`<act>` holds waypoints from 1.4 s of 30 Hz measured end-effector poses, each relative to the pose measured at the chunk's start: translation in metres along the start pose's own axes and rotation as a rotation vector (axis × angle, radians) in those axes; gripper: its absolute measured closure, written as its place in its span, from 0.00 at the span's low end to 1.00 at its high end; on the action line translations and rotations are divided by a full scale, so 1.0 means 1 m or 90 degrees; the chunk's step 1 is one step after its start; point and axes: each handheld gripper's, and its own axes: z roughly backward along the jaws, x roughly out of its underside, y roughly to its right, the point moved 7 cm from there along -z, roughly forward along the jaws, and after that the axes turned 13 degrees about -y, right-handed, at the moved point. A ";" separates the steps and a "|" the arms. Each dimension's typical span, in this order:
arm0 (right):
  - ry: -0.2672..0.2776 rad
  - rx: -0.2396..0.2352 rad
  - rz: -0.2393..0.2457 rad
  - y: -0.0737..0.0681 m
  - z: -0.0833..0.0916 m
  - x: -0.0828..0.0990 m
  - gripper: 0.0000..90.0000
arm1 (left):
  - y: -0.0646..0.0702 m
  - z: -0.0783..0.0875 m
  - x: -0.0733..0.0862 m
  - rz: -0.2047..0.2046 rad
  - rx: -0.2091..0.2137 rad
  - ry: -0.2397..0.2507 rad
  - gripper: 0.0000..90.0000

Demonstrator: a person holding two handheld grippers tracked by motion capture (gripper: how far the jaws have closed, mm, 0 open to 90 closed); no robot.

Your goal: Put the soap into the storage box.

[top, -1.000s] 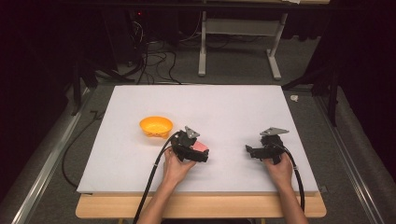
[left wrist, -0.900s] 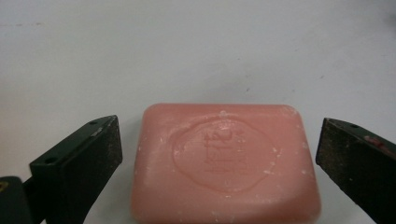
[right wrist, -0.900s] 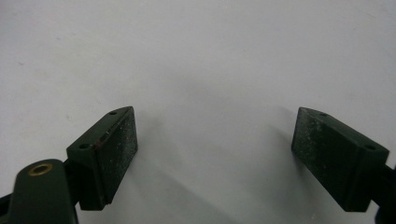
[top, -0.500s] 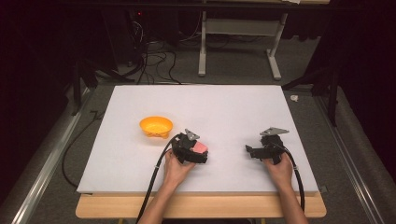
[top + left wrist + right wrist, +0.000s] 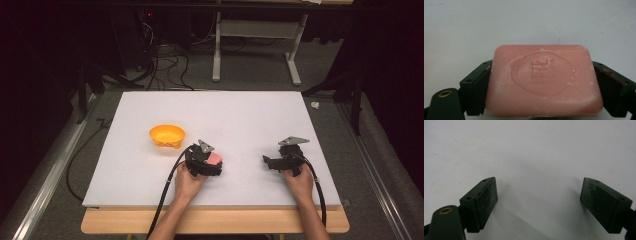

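Note:
A pink bar of soap (image 5: pixel 544 82), stamped with an oval emblem, lies on the white board (image 5: pixel 240 115) between the black jaws of my left gripper (image 5: pixel 541 82). Those jaws have just been closing, and both pads now touch the bar's short ends. From above, the soap (image 5: pixel 214 158) peeks out of the left gripper (image 5: pixel 212 164) near the board's front middle. My right gripper (image 5: pixel 270 162) rests on the board to the right, a hand's width from the left one. Its jaws stand wide open over bare white surface (image 5: pixel 539 157), with nothing between them.
An orange bowl (image 5: pixel 167 135) sits on the board, behind and left of the left gripper. A wooden table edge (image 5: pixel 215 222) runs along the front. Cables trail from both grippers. A white desk frame (image 5: pixel 255 50) and floor cables lie beyond the board.
The left hand has shifted slightly, and its jaws have drawn in around the pink soap. The right hand has stayed put.

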 end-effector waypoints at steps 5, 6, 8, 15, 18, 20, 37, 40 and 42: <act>0.000 0.000 0.000 0.000 0.000 0.000 0.17 | 0.001 0.002 0.001 -0.009 0.007 -0.006 0.15; 0.000 0.000 0.000 0.000 0.000 0.000 0.17 | 0.001 0.003 0.001 -0.008 0.008 -0.006 0.15; 0.000 0.000 0.000 0.000 0.000 0.000 0.17 | 0.001 0.006 0.000 -0.005 0.015 0.000 0.15; 0.000 0.000 0.001 0.000 0.000 0.000 0.17 | 0.001 0.024 -0.004 -0.006 0.027 0.021 0.15; 0.000 0.000 0.000 0.000 0.000 0.000 0.17 | 0.000 0.031 -0.006 -0.004 0.034 0.028 0.15; 0.000 0.000 0.000 0.000 0.000 0.000 0.17 | -0.001 0.035 -0.006 -0.001 0.036 0.030 0.15; 0.000 0.000 0.000 0.000 0.000 0.000 0.17 | -0.008 0.056 -0.007 0.014 0.053 0.049 0.15; 0.000 0.000 0.001 0.000 0.000 0.000 0.17 | -0.010 0.060 -0.007 0.014 0.049 0.049 0.15; 0.000 0.001 -0.001 0.000 0.000 0.000 0.17 | -0.011 0.062 -0.007 0.013 0.048 0.050 0.15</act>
